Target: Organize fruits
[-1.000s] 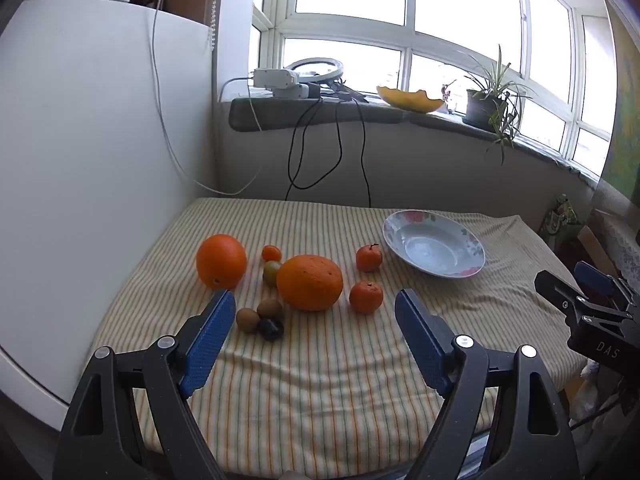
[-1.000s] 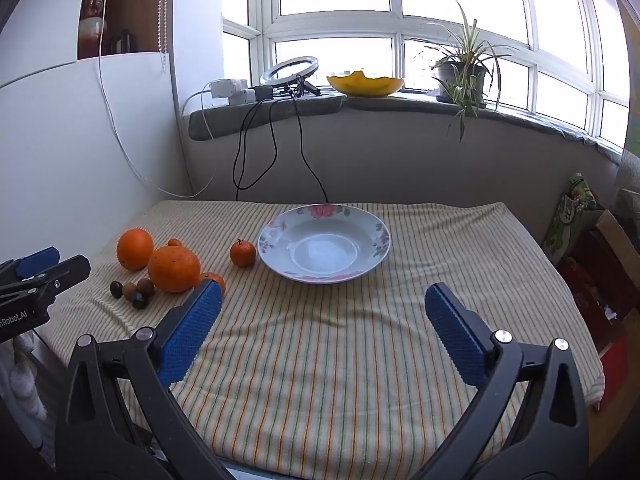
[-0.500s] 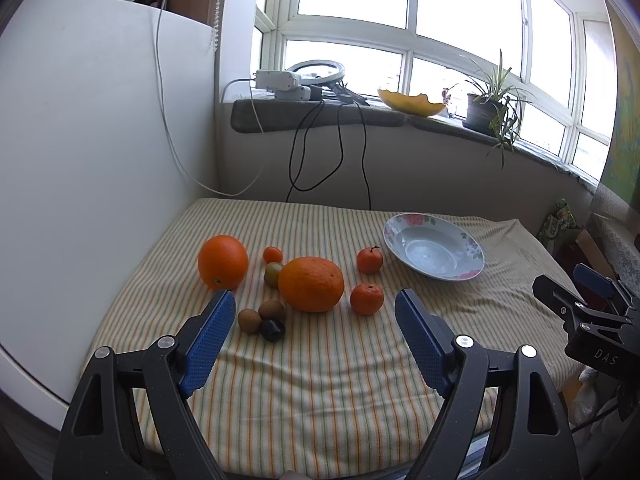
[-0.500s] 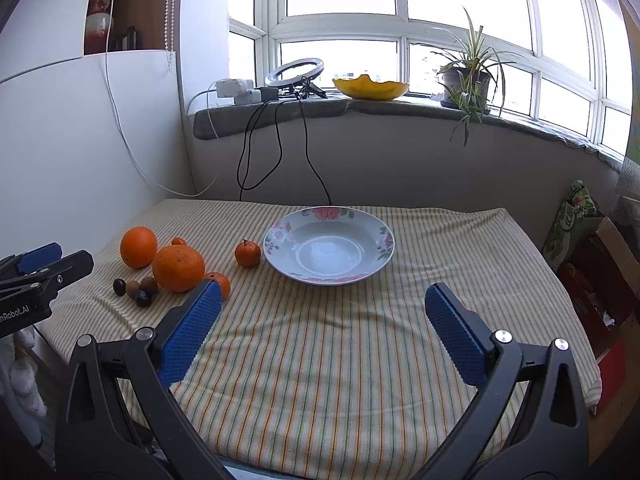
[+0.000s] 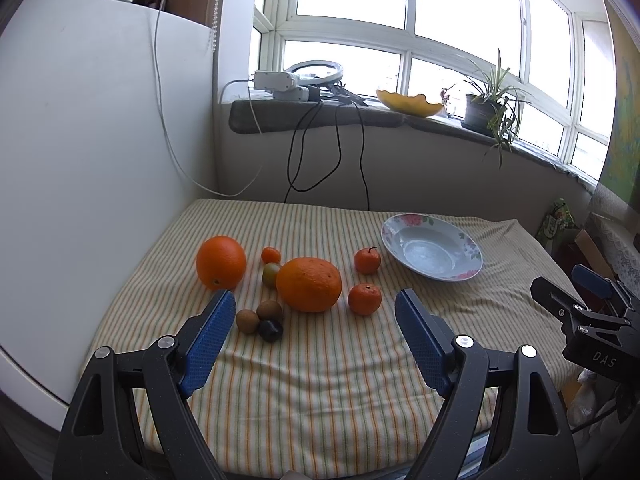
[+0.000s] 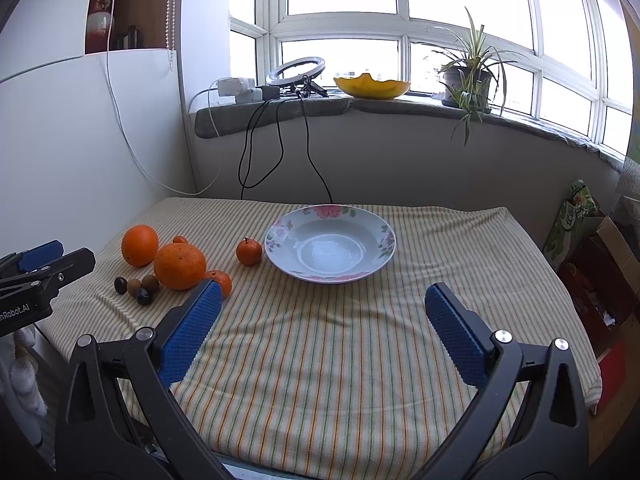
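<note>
Fruits lie on a striped cloth table (image 5: 320, 380). In the left wrist view I see a large orange (image 5: 309, 284), a round orange (image 5: 221, 262), two mandarins (image 5: 364, 299) (image 5: 367, 260), a small red tomato (image 5: 271, 255), a greenish one (image 5: 271, 274), and small brown and dark fruits (image 5: 260, 320). An empty flowered white plate (image 5: 432, 252) sits to their right; it also shows in the right wrist view (image 6: 330, 243). My left gripper (image 5: 314, 306) is open and empty, held above the table short of the fruits. My right gripper (image 6: 322, 294) is open and empty, short of the plate.
A white panel (image 5: 80, 160) stands left of the table. Behind it a sill holds a ring light (image 6: 296, 74), a yellow dish (image 6: 372, 87), a potted plant (image 6: 468, 80) and hanging cables (image 5: 320, 152). Boxes and bags (image 6: 592, 248) stand at the right.
Both grippers have drawn back and risen slightly, so fruits and plate look a little farther away. Nothing on the table has moved. Both jaws stay open.
</note>
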Tool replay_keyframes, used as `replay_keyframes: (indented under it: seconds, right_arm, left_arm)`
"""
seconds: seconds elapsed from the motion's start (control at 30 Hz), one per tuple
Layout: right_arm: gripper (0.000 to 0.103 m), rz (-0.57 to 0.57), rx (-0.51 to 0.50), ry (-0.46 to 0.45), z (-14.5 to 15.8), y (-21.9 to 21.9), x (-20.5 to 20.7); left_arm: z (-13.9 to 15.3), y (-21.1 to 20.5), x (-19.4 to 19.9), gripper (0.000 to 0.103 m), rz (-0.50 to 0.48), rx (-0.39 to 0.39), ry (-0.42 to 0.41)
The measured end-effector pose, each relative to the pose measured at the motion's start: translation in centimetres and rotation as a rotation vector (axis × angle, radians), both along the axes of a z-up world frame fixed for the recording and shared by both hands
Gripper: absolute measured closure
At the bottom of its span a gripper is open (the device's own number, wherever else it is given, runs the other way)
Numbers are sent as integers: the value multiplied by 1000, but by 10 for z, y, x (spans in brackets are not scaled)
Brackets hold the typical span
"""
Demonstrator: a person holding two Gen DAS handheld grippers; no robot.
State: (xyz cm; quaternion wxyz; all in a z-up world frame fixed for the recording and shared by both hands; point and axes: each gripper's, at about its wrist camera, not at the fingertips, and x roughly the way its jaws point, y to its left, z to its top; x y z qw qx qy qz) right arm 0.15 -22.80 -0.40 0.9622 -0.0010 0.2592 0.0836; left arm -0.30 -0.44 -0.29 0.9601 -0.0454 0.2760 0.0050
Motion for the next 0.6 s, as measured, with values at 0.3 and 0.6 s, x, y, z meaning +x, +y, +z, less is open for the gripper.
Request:
replay_keyframes:
  seconds: [0.3,0.6]
  right_arm:
    - [0,1,1,0,0,0,0]
    - [0,0,1,-1,1,0,-1]
  left_arm:
    - [0,0,0,21,0,-1,0]
    - [1,-1,0,21,-3,-4,-1]
